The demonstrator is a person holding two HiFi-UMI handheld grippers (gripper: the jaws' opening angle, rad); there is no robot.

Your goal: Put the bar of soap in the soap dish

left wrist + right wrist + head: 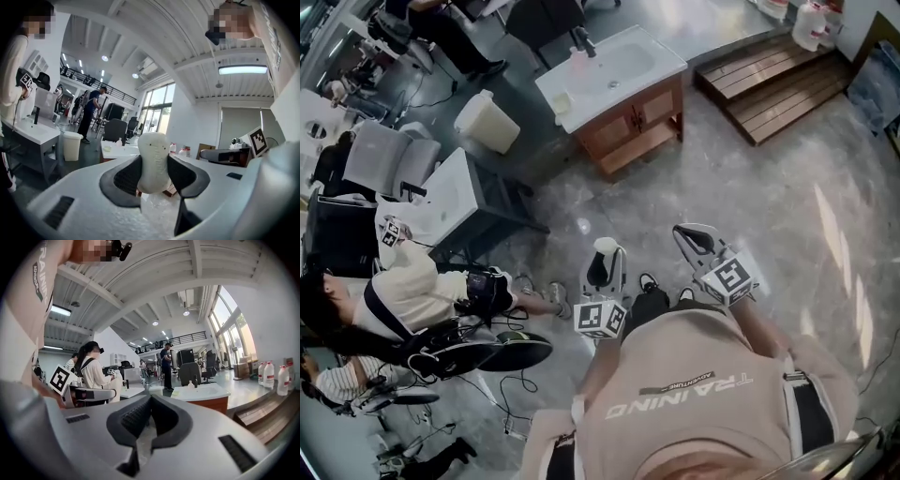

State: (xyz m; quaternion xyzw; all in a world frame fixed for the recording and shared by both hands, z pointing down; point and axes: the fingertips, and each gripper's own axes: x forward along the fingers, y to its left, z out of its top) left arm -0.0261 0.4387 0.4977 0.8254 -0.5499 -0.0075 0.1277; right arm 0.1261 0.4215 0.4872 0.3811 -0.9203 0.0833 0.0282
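Note:
My left gripper (602, 262) is shut on a white bar of soap (606, 247), held at waist height over the grey floor. In the left gripper view the soap (152, 159) stands upright between the dark pads (126, 178). My right gripper (689, 234) is beside it, shut with nothing in it; its jaws (150, 404) meet at the tips. Well ahead stands a wooden vanity with a white sink top (609, 66). A small pale dish-like thing (561, 101) sits on the top's near left corner, also seen in the left gripper view (107, 148).
A pink bottle (577, 58) and a faucet (584, 42) are on the sink top. A white bin (486, 122) stands left of the vanity, wooden steps (769, 84) to its right. Another white sink stand (455, 197), a person (403, 291) and floor cables (516, 375) lie left.

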